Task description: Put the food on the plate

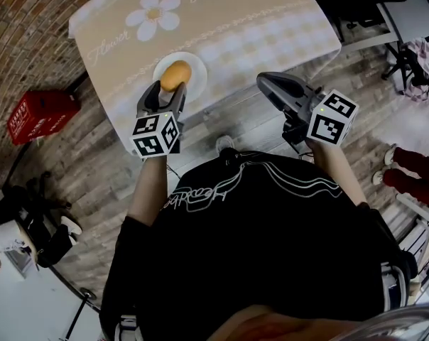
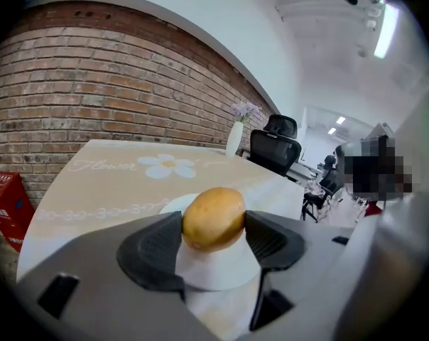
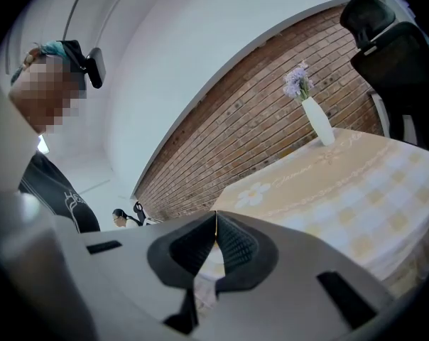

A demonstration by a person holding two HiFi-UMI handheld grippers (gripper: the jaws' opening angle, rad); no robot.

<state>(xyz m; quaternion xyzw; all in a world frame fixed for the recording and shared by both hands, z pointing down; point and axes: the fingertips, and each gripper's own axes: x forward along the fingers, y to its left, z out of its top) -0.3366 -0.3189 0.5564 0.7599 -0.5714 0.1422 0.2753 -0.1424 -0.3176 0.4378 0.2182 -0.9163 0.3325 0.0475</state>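
Observation:
A golden-brown bread roll (image 1: pixel 175 75) (image 2: pixel 214 218) is clamped between the jaws of my left gripper (image 1: pixel 173 85) (image 2: pixel 214 222). It hangs over a white plate (image 1: pixel 194 63) (image 2: pixel 221 268) near the front edge of the table; whether it touches the plate I cannot tell. My right gripper (image 1: pixel 265 79) (image 3: pixel 215 234) is off the table's front right, held in the air, its jaws pressed together with nothing between them.
The table (image 1: pixel 257 27) wears a beige cloth with a daisy print (image 1: pixel 153 15). A white vase of purple flowers (image 3: pixel 314 112) stands at its far end. A red crate (image 1: pixel 38 114) sits on the floor at left, by a brick wall. Black office chairs (image 2: pixel 275 148) stand beyond the table.

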